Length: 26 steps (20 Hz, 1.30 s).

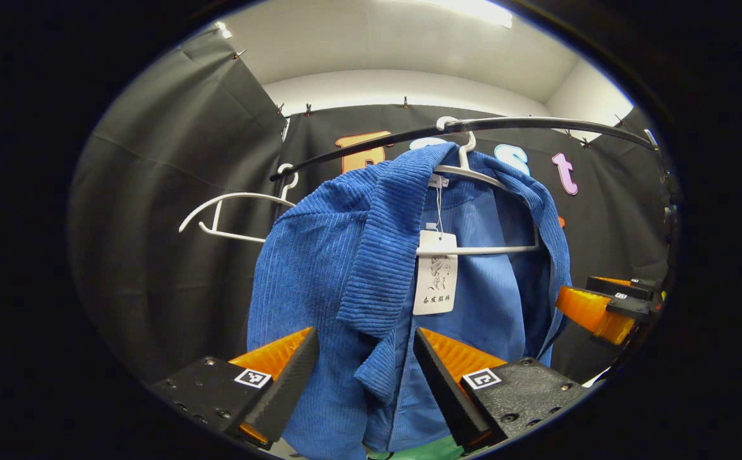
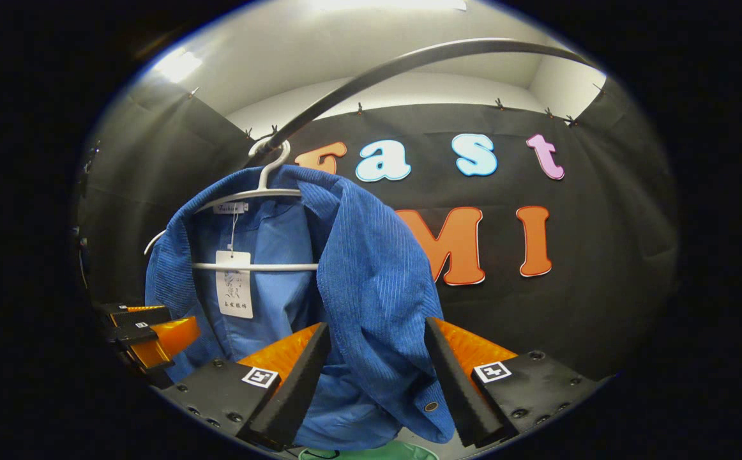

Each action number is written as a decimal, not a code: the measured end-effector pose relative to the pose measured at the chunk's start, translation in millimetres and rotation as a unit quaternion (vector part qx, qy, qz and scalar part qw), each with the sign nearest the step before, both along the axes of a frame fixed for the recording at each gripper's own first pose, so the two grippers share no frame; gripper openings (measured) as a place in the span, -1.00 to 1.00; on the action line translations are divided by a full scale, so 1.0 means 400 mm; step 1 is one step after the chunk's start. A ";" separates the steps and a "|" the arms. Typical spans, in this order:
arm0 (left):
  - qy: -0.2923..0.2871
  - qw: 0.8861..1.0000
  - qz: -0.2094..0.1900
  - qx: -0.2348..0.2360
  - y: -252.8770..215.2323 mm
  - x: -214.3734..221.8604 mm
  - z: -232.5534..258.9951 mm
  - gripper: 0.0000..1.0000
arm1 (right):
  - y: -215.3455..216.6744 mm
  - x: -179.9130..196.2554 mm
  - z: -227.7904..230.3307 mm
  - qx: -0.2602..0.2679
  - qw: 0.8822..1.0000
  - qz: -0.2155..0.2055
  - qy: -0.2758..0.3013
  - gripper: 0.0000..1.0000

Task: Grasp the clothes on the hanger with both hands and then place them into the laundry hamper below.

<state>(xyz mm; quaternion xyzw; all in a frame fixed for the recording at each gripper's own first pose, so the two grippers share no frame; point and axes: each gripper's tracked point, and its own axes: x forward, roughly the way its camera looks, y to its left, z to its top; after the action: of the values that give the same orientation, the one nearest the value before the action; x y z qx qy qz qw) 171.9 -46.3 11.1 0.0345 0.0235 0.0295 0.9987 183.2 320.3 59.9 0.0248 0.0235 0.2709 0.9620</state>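
Note:
A blue corduroy jacket [image 1: 320, 255] hangs on a white hanger [image 1: 473, 250] from a black rail [image 1: 537, 122], with a paper tag [image 1: 435, 273] at its collar. My left gripper [image 1: 364, 338] is open, its fingers either side of the jacket's front panel. In the right gripper view the jacket [image 2: 371, 268] drapes between the fingers of my right gripper [image 2: 377, 327], which is also open and wide. The right gripper [image 1: 604, 306] appears at the jacket's far edge in the left gripper view. The left gripper [image 2: 147, 332] appears at the left in the right gripper view. A green hamper rim [image 2: 371, 452] lies below.
An empty white hanger [image 1: 237, 214] hangs on the same rail, to the left of the jacket. Black cloth walls close in the booth behind and to both sides. The rail [image 2: 409, 57] arcs overhead in the right gripper view.

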 end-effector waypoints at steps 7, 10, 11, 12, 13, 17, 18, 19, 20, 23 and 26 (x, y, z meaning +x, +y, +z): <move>0.001 1.000 0.016 -0.008 0.040 0.033 -0.010 -0.57 | 0.035 0.051 -0.022 0.039 0.998 0.028 0.048 -0.18; 0.002 1.000 0.010 -0.011 0.051 0.016 0.003 -0.97 | 0.009 0.088 -0.028 0.051 0.997 0.021 0.058 -0.82; 0.003 1.000 0.006 -0.006 0.053 0.013 0.008 -0.96 | 0.015 0.085 -0.032 0.059 0.996 0.033 0.063 -0.64; 0.004 1.000 0.003 -0.003 0.053 0.010 0.012 -1.00 | 0.020 0.093 -0.026 0.070 0.994 0.038 0.069 -0.79; 0.003 1.000 0.001 -0.002 0.051 0.004 0.017 -1.00 | 0.025 0.090 -0.023 0.078 0.993 0.049 0.075 -0.84; 0.002 1.000 -0.018 -0.007 0.033 -0.011 0.039 -1.00 | 0.035 0.085 -0.017 0.106 0.987 0.083 0.090 -0.85; 0.000 1.000 -0.023 -0.012 0.028 -0.017 0.050 -1.00 | 0.042 0.082 -0.011 0.118 0.984 0.093 0.097 -0.85; -0.003 0.999 -0.028 -0.018 0.024 -0.022 0.061 -1.00 | 0.045 0.082 -0.001 0.130 0.981 0.102 0.103 -0.85; -0.005 0.999 -0.033 -0.022 0.022 -0.025 0.074 -1.00 | 0.045 0.082 0.008 0.142 0.978 0.112 0.108 -0.85; -0.017 0.998 -0.046 -0.028 0.010 -0.048 0.112 -1.00 | 0.046 0.079 0.038 0.175 0.968 0.137 0.115 -0.85; -0.033 0.998 -0.054 -0.023 0.009 -0.070 0.157 -1.00 | 0.026 0.077 0.051 0.203 0.958 0.153 0.134 -0.85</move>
<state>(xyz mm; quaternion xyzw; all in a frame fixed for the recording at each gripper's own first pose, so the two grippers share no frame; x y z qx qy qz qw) 143.8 -42.8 73.9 0.0119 -0.0105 -0.0239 0.9996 214.0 330.6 80.1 0.2514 0.0999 0.4085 0.8717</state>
